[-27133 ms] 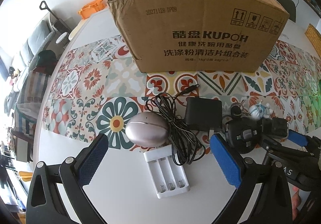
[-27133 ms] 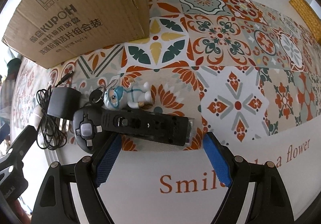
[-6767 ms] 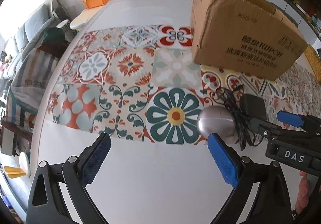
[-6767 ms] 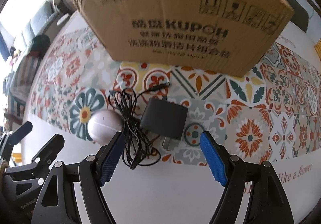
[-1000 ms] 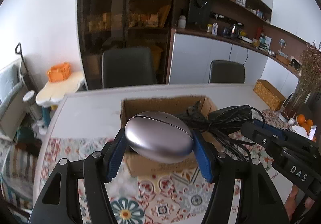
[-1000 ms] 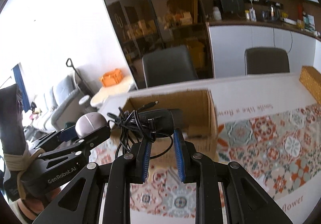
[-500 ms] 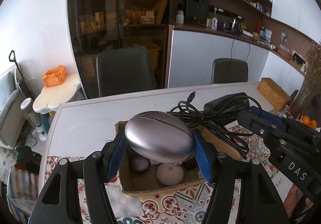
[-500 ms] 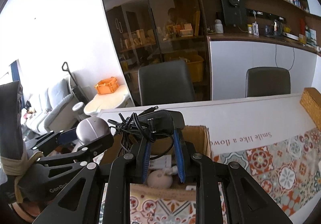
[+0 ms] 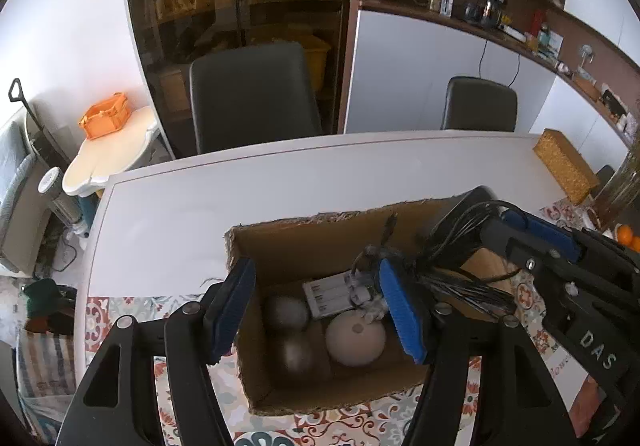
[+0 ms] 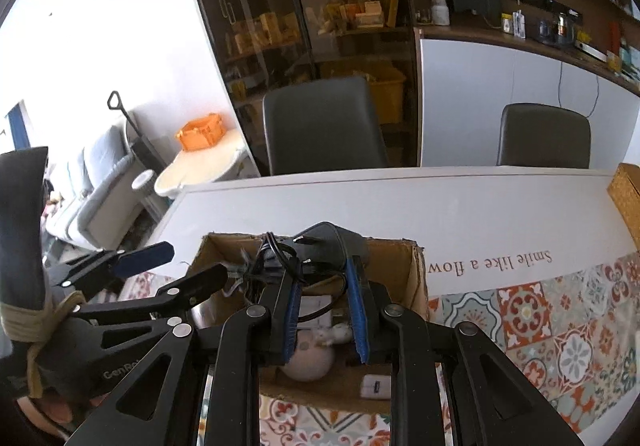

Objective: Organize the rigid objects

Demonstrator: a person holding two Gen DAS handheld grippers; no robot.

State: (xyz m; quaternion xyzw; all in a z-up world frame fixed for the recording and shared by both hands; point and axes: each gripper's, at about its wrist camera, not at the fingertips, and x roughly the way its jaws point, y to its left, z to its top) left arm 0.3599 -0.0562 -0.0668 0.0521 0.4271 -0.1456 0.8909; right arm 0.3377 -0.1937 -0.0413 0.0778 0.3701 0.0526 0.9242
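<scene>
Above the open cardboard box [image 9: 304, 246] on the table [image 9: 280, 182], your left gripper [image 9: 318, 304] hangs with jaws spread and empty; the silver egg-shaped case [image 9: 294, 356] lies on the box floor directly below them, beside a white round object [image 9: 355, 338] and a white battery holder [image 9: 326, 294]. Your right gripper [image 10: 324, 306] has its jaws pressed on the black power adapter [image 10: 324, 242], its tangled cord [image 10: 276, 266] bunched just ahead of the pads, all poised over the box's right half. The adapter's long axis runs away from you, along the jaws, so the drop looks straight down. Watch that the cord doesn't snag the rim, I'd judge.
</scene>
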